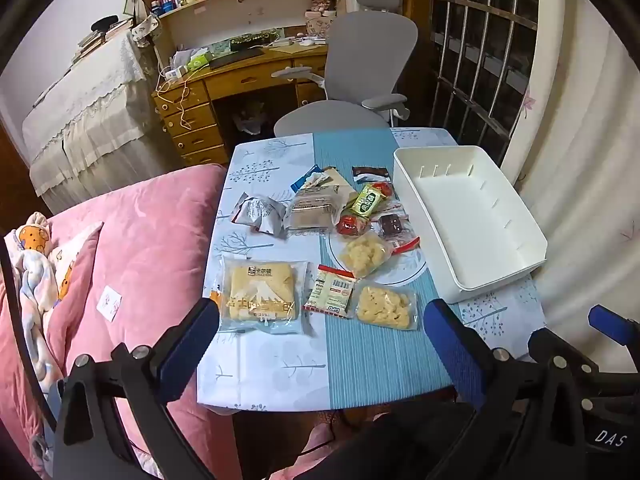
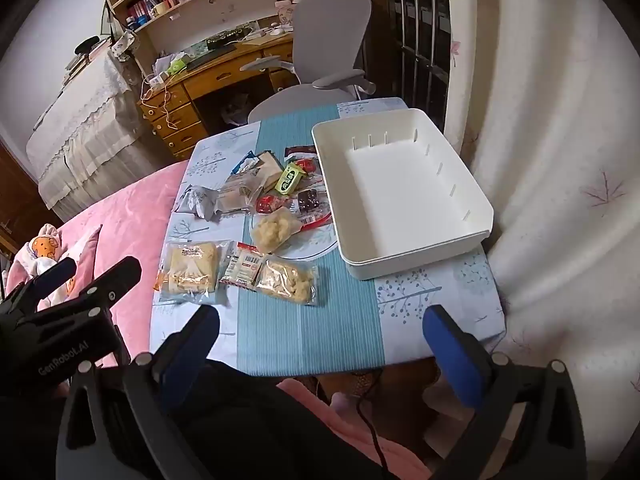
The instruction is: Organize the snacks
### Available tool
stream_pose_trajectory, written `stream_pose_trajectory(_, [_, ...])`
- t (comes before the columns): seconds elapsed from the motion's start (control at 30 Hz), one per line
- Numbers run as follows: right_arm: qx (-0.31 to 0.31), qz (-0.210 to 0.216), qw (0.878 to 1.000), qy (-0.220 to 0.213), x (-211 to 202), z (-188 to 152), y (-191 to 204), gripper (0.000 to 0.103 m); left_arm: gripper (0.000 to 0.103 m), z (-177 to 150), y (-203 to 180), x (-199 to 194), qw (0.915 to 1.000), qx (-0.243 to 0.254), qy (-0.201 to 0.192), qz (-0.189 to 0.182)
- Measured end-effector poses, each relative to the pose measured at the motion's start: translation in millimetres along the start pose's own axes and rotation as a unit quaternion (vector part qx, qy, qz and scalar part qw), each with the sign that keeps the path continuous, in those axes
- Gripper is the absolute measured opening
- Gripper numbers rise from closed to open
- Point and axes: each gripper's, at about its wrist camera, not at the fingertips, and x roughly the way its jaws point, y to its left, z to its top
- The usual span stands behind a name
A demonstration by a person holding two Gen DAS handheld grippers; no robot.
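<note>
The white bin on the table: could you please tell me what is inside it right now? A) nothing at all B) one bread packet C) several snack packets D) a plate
A: the white bin shows only its bare floor and slotted walls, while all the snack packets lie beside it on the table.

"GenRoboT.AI" in pale letters on the black body of the left gripper, "DAS" on the black body of the right gripper, "Lipo" upside down on the red-edged biscuit packet beside the bread pack, whose Chinese print is unclear
</note>
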Motion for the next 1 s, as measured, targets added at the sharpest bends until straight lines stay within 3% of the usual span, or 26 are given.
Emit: stream_pose_trajectory(1.0, [-0.002, -0.006, 1.0, 0.002, 0.3, -0.2, -0.7, 0.102, 0.097, 0.3, 5.3, 0.7, 1.0, -0.008, 0.002, -0.002])
